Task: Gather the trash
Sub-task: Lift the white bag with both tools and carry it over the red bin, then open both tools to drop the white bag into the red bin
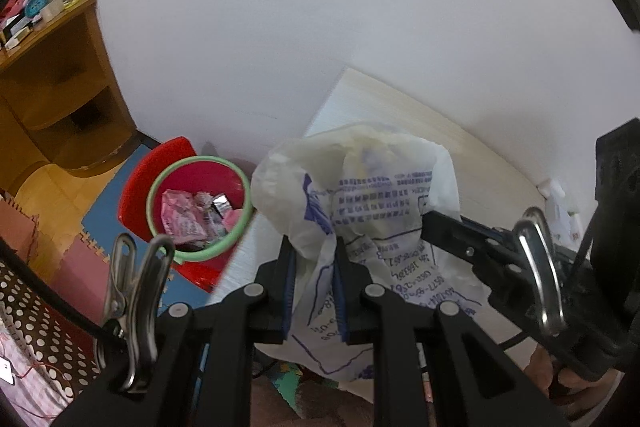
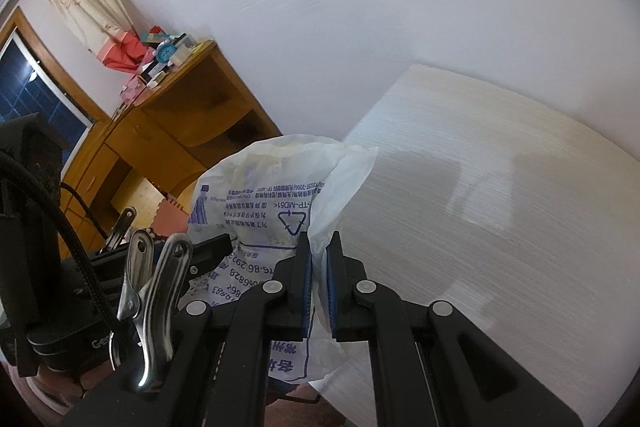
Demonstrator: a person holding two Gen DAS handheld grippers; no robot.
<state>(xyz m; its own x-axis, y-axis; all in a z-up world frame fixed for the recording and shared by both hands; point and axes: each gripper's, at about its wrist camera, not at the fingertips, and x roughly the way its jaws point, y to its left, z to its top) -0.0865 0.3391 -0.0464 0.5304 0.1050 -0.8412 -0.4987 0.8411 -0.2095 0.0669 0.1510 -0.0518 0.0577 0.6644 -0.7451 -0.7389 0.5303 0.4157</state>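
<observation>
A crumpled white plastic bag with blue print (image 1: 360,195) hangs over the pale wood-grain desk's (image 2: 500,167) left edge — pinched by both the left claw (image 1: 314,287) and right claw (image 2: 318,283). Beyond that edge, on the floor, stands a red bin with a green rim (image 1: 198,203) — wrappers inside.

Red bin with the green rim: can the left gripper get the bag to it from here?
Probably yes. The left gripper and right gripper both grip the plastic bag, and the red bin sits open past the table edge.
</observation>
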